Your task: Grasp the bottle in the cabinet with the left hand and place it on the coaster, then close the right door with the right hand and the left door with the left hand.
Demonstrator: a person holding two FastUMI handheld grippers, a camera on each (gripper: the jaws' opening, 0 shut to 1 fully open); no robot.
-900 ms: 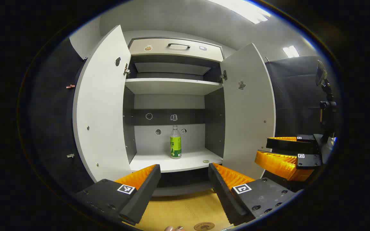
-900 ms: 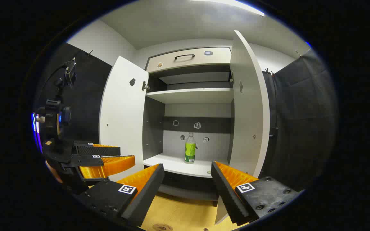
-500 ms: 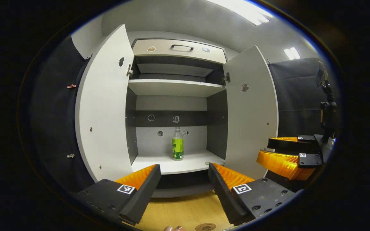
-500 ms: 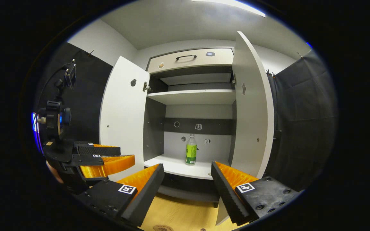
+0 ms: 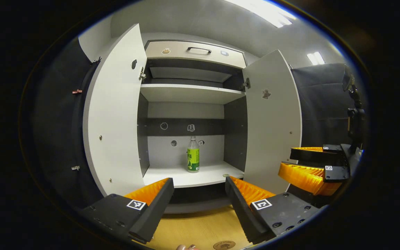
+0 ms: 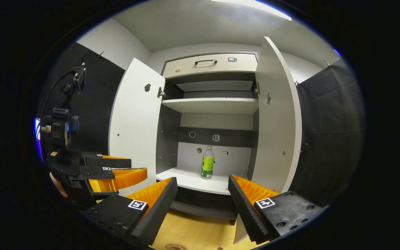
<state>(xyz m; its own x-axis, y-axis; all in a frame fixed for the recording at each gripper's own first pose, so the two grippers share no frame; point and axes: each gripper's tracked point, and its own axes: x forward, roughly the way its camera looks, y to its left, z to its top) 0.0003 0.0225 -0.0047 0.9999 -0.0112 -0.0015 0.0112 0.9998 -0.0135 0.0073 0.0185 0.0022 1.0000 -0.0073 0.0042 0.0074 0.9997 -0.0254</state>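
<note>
My left door (image 5: pixel 115 114) hangs wide open at the left of the left gripper view, and it is the first thing I could clip if my left gripper (image 5: pixel 199 194) drifts that way going in. Those jaws are spread wide with nothing between them, low in front of the cabinet (image 5: pixel 193 52). The bottle (image 5: pixel 193 158) stands upright, alone on the lower shelf (image 5: pixel 172 177), well back from the front edge and near the back wall. It looks tall, narrow and light, so one finger touching before the other would likely tip it or push it deeper. I would take it on the body, not the neck. The coaster (image 5: pixel 224 244) lies on the table (image 5: pixel 200 229) just below my fingers, so I could set the bottle down off its middle. The right door (image 5: pixel 272 121) stands open beside the shelf. At the far right my right gripper (image 5: pixel 319 161) waits with jaws parted and empty, near that door; a stray nudge could swing the door into my reach.
</note>
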